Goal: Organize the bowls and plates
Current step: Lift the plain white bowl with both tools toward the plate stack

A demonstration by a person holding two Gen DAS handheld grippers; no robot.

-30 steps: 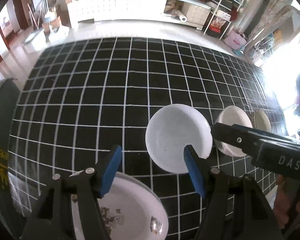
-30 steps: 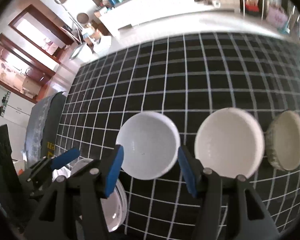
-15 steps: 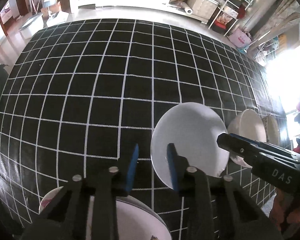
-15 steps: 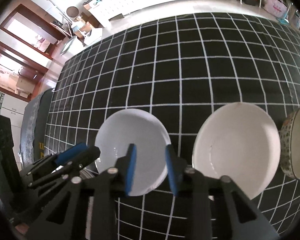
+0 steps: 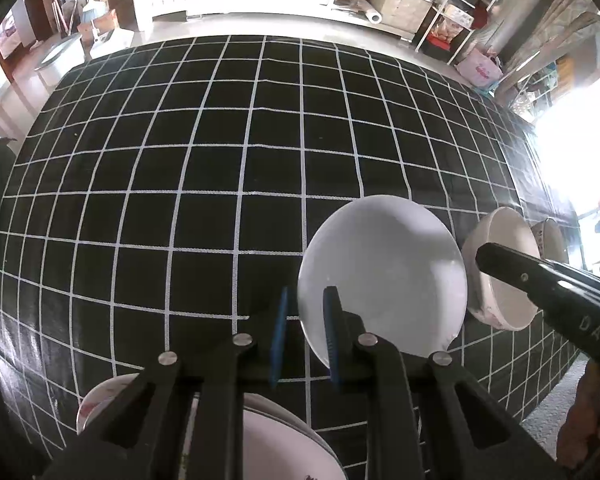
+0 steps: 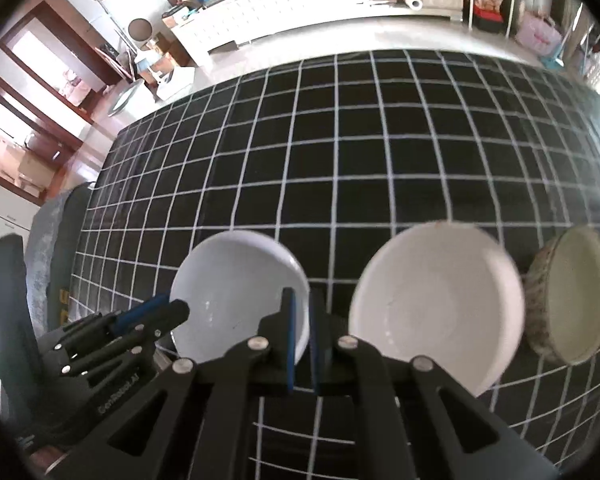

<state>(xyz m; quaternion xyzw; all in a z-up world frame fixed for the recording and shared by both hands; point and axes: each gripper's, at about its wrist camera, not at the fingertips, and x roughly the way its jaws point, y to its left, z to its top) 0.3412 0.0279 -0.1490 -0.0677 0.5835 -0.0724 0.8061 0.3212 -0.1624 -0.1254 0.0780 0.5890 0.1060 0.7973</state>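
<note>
We had the left gripper (image 5: 305,334) and right gripper (image 6: 302,342) just closing, both pinching the white bowl (image 5: 382,280) rim at 9 and 3 o'clock on the counter (image 5: 220,160); lift level, together.

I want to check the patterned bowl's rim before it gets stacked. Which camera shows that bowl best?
The right wrist view: the patterned bowl shows its whole rim and speckled side. In the left wrist view only a sliver peeks out behind the cream bowl, washed out by glare.

- Left claw (image 5: 305,332): black angular plastic arms, silver round screws, thin blue pads.
- Right claw (image 6: 301,338): same build (white "DAS" lettering on its side).
</note>
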